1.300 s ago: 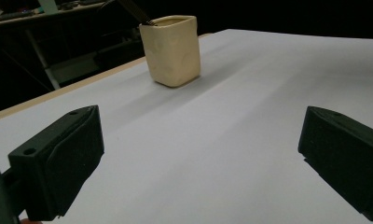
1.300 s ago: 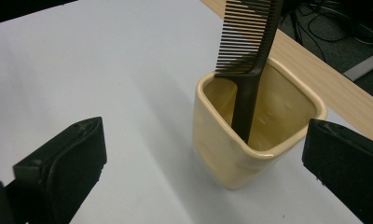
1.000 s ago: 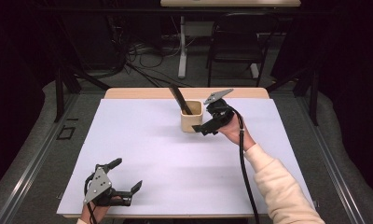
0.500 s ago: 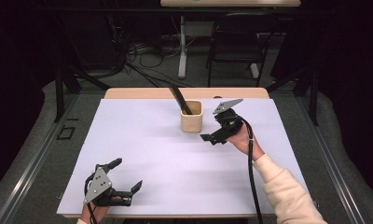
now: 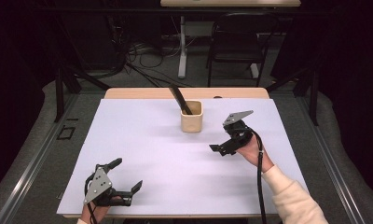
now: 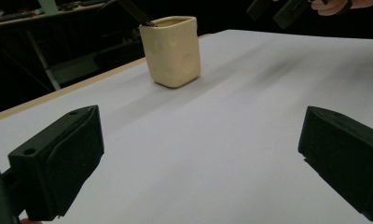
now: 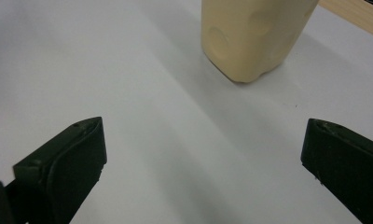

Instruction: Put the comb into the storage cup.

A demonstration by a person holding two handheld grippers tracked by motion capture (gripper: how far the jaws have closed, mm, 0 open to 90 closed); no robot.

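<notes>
**Both hand-held grippers open, cup standing apart from them**

Surface: table [image 5: 142, 140] with a white top and a wooden strip along the far edge. Room is dark; black chair [image 5: 238, 42] and loose cables [image 5: 138, 53] on the floor beyond the table.

Cup [image 5: 191, 116]: cream, squarish, upright near the far middle of the table, with a dark utensil [image 5: 180, 99] leaning out of it.

Right hand-held gripper [image 5: 224, 148]: held above the table, jaws spread wide, nothing between them. Cup lies ahead of it and near, not touching.

Left hand-held gripper [image 5: 126, 179]: at the near edge, jaws spread wide, nothing held. Cup is well apart from it, far ahead.

Views: left gripper view shows round dimples on the cup's side and the utensil's stem at the rim; the right gripper view shows the cup's base resting flat on the table, rim cut off. High view gives both hand-held grippers together.
</notes>
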